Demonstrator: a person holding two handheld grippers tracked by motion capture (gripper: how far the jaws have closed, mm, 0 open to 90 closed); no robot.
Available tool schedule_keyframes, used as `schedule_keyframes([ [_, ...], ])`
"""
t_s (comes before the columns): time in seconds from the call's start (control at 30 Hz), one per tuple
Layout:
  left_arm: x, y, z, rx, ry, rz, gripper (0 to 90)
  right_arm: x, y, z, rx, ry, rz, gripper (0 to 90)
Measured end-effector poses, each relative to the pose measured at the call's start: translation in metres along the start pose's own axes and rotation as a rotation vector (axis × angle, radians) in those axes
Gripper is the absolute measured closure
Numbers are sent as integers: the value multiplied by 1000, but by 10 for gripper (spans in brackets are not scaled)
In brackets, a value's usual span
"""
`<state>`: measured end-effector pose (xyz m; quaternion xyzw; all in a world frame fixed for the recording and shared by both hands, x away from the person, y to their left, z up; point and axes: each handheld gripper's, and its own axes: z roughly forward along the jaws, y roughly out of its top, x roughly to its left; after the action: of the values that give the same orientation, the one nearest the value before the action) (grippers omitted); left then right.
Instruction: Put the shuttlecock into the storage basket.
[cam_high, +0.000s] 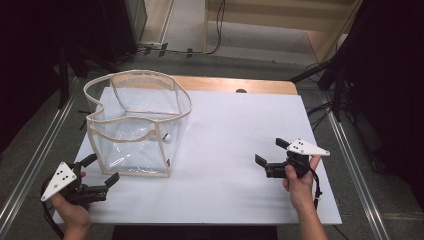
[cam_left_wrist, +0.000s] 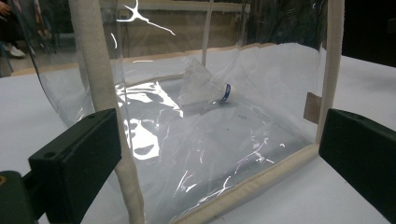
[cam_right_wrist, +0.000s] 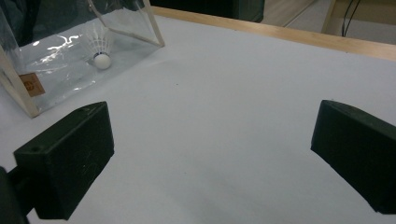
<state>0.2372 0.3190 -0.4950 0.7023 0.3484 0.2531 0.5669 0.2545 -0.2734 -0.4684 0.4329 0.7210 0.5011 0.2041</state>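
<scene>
both jaws gape empty: left gripper (cam_high: 102, 171) just beside the clear cream-trimmed plastic bag (cam_high: 137, 125) holding a white shuttlecock (cam_left_wrist: 205, 87), right gripper (cam_high: 270, 154) well apart.

My left gripper (cam_high: 102, 172) gapes at the clear bag's (cam_high: 137, 125) seven o'clock corner; shuttlecock (cam_high: 168, 136) inside.
</scene>
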Motion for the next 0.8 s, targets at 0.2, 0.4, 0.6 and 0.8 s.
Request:
schedule_keyframes([
  [0.2, 0, 0, 0, 0, 0, 1, 0, -7, -9, -7, 4, -17, 8, 0],
  [0.4, 0, 0, 0, -1, 0, 1, 0, -14, -17, -15, 4, -37, 11, 0],
  [0.6, 0, 0, 0, 1, 3, 3, 0, -22, -24, -23, 6, -64, 23, 0],
  [0.8, 0, 0, 0, 2, 4, 3, 0, -30, -33, -30, 4, -82, 36, 0],
])
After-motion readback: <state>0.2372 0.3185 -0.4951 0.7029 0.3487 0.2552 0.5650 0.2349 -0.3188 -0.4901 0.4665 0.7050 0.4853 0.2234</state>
